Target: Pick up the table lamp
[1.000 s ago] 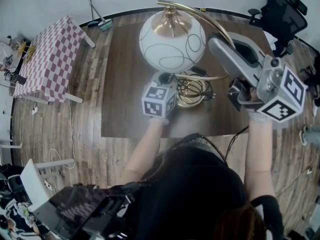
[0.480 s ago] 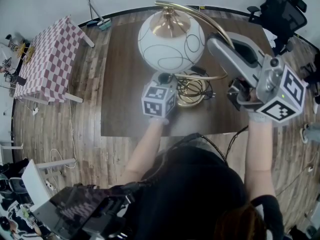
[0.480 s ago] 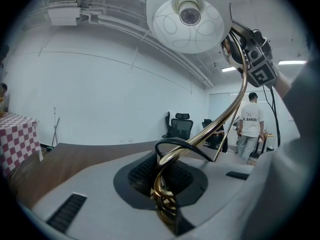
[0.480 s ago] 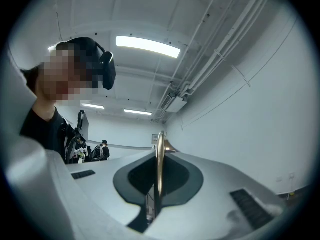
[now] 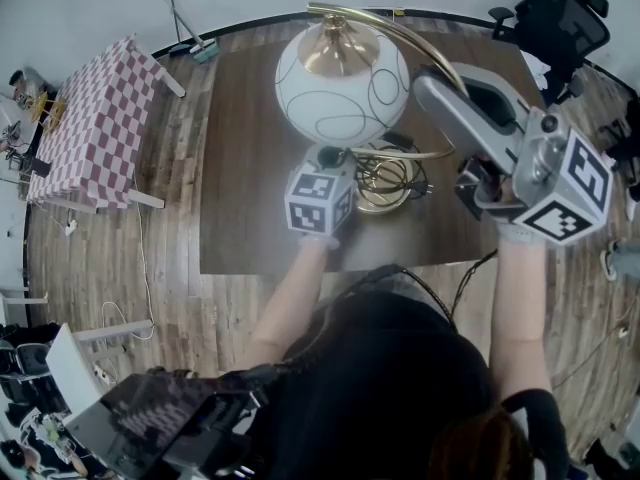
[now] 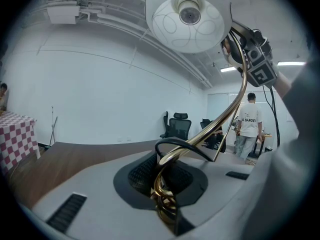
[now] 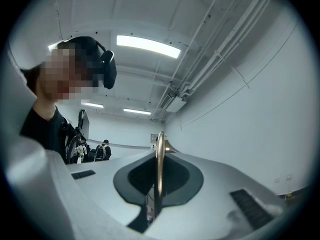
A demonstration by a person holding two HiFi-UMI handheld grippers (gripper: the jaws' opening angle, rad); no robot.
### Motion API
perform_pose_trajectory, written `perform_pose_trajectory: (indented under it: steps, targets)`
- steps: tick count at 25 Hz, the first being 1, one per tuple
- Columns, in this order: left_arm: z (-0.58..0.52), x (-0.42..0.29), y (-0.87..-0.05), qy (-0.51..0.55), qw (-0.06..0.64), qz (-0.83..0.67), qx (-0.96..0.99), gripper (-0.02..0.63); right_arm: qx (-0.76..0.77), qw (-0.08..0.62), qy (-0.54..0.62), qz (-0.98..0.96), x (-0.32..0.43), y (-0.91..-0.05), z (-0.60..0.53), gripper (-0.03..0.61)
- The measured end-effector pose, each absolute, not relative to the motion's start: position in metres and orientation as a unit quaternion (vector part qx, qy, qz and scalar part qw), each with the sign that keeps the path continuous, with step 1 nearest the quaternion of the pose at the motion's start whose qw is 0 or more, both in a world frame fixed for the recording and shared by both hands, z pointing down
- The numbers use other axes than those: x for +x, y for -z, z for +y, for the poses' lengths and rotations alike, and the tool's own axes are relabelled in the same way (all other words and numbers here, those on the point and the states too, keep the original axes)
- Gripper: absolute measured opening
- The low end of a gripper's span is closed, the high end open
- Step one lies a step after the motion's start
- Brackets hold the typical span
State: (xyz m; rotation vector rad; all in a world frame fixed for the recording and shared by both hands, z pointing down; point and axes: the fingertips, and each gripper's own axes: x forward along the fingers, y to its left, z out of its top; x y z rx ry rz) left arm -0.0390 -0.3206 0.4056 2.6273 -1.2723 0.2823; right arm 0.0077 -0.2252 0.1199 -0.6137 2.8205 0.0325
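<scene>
The table lamp has a white globe shade (image 5: 342, 83) with thin black loops, a curved gold arm (image 5: 400, 33) and a gold coiled base (image 5: 385, 183) on the brown tabletop (image 5: 250, 168). My left gripper (image 5: 352, 165) is shut on the gold stem just above the base. In the left gripper view the stem (image 6: 220, 126) rises out of the left gripper (image 6: 165, 204) to the globe (image 6: 189, 16) overhead. My right gripper (image 5: 434, 85) is shut on the arched arm beside the shade. The thin gold arm (image 7: 160, 159) stands upright in the right gripper (image 7: 155, 194).
A black cord (image 5: 405, 146) lies by the lamp base. On the wooden floor stand a red-checked table (image 5: 95, 118) at the left, a mop (image 5: 190, 28) by the wall and a black office chair (image 5: 560, 18) at the upper right. Other people stand far off.
</scene>
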Motion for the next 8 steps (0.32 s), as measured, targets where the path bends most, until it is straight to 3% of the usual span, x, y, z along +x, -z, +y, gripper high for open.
perform_pose_trajectory:
  steps: [8]
  targets:
    - [-0.3233, -0.0436, -0.4096, -0.099, 0.104, -0.431, 0.891, 0.029, -0.214, 0.124, -0.009, 0.969, 0.0027, -0.1207, -0.2267, 0.000]
